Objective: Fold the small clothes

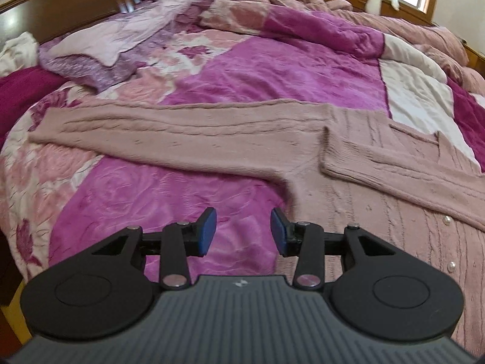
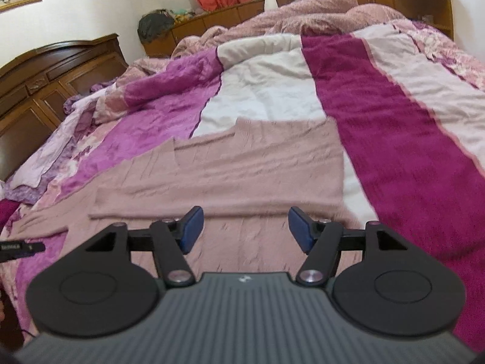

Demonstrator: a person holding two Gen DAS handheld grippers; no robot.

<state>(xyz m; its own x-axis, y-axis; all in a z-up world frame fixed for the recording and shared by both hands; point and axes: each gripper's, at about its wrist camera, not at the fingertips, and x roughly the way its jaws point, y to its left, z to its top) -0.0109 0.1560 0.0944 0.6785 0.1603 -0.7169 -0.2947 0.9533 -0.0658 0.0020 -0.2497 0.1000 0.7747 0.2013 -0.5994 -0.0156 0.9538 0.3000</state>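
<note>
A dusty pink cable-knit cardigan (image 1: 363,200) lies flat on the bed. Its left sleeve (image 1: 169,130) stretches out to the left. Its other sleeve (image 1: 403,176) is folded across the body. White pearl buttons (image 1: 446,219) run down the front. My left gripper (image 1: 243,230) is open and empty, above the bedspread by the cardigan's left edge. In the right wrist view the cardigan (image 2: 242,170) fills the middle, with the folded sleeve across it. My right gripper (image 2: 245,227) is open and empty, just above the cardigan's body.
The pink and magenta bedspread (image 1: 257,69) covers the bed. A crumpled lilac garment (image 1: 115,39) and a bunched pink quilt (image 1: 379,15) lie at the far side. A wooden headboard (image 2: 45,82) stands to the left. The left gripper's edge (image 2: 21,247) shows in the right wrist view.
</note>
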